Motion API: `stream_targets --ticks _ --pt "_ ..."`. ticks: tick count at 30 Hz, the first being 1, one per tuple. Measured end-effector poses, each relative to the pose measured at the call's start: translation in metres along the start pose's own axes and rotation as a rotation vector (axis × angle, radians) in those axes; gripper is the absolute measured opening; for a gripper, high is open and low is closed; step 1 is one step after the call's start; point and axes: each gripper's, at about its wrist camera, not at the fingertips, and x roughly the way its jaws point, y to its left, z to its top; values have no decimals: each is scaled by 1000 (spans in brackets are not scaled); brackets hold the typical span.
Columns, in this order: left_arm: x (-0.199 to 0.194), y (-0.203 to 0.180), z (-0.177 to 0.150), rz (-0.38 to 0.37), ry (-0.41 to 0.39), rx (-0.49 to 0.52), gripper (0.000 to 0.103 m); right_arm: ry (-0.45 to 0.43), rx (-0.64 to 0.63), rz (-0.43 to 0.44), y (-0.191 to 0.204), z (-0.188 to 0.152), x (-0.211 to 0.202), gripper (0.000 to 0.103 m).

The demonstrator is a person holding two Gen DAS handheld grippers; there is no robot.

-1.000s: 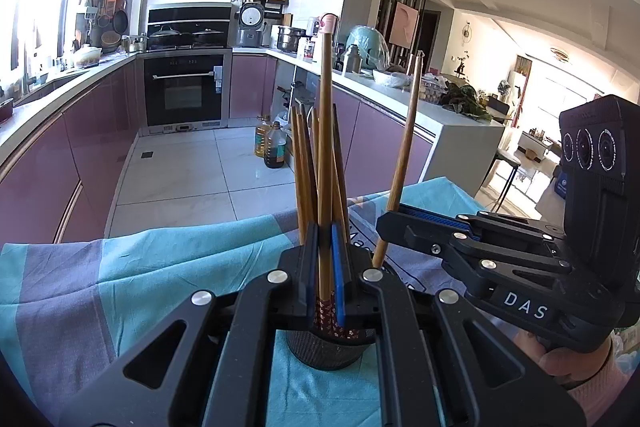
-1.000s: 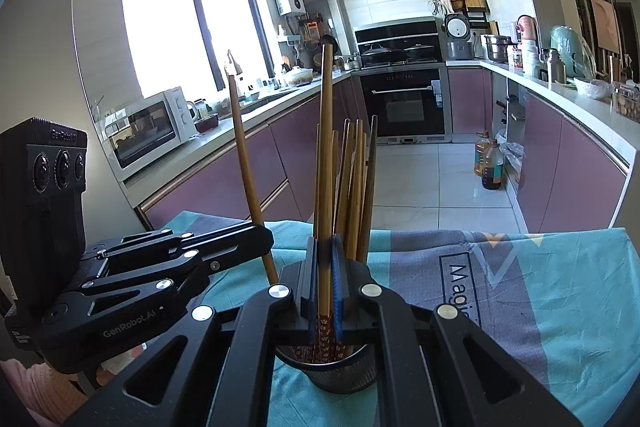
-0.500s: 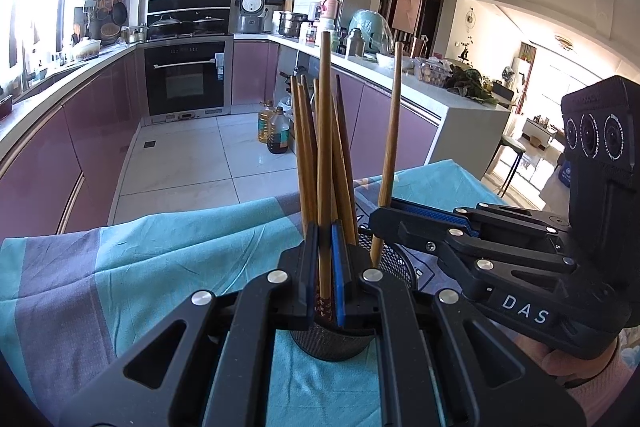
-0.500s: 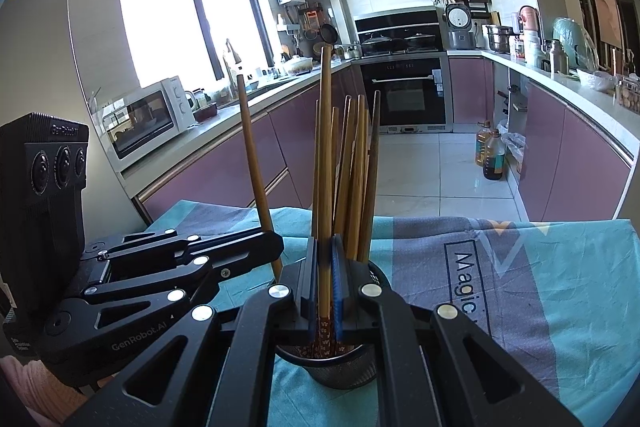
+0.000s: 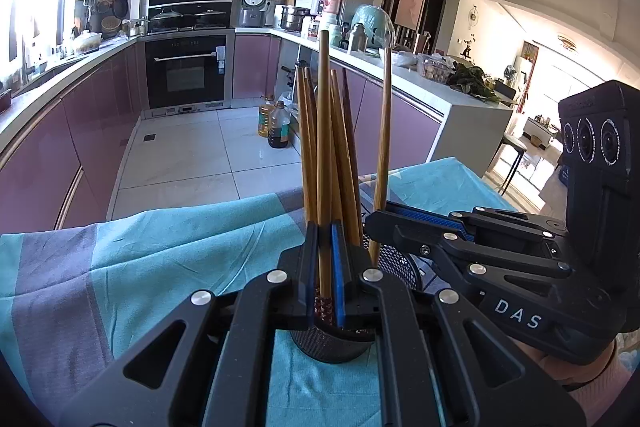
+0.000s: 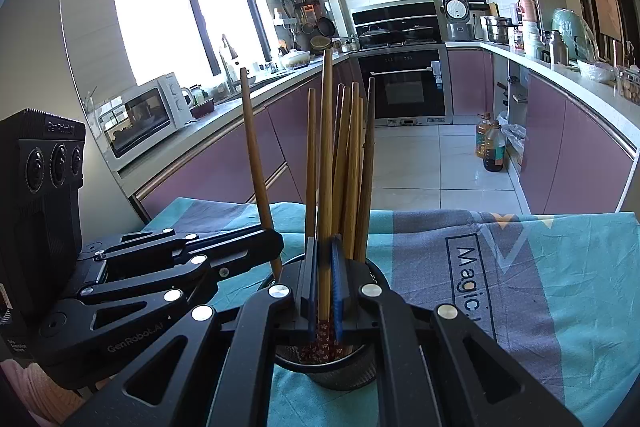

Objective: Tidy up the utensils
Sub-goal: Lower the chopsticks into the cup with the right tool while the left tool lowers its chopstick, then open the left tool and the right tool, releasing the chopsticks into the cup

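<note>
Two chopsticks are on their way into the holder (image 5: 332, 345) at once, one per gripper. The left gripper (image 5: 325, 267) is clamped on a chopstick (image 5: 323, 155) held upright, its patterned tip already down inside the mesh rim. Same story for the right gripper (image 6: 325, 267), pinched tight on its own chopstick (image 6: 326, 163) with the tip in the cup. A bunch of other chopsticks (image 6: 352, 167) already stands in there, so I'd say we're late in the sorting.

Next move, my guess: ease both jaws apart and let the sticks drop, then back out straight so nothing gets knocked.

Room-wise, the two grippers are crowded right over the cup. The cloth (image 6: 560, 267) beside it is bare, with the table edge just beyond.
</note>
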Motion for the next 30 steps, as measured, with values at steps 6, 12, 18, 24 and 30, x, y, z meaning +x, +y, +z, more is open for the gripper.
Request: stream_targets --ticks 6,12,18,24,30 --pt "11 4 -2 -6 25 -10 8 2 5 -1 -1 0 2 6" --pt "15 6 -9 -8 25 -8 9 0 6 -4 -3 -1 1 8" --pt "4 15 -15 -10 7 -26 19 -11 5 -1 -1 -3 -5 8" --pt "-22 26 -22 44 -57 -39 45 -31 -19 11 9 -11 -17 35" --pt "-60 35 -40 150 -158 -46 84 -76 -54 -9 23 -23 -31 69"
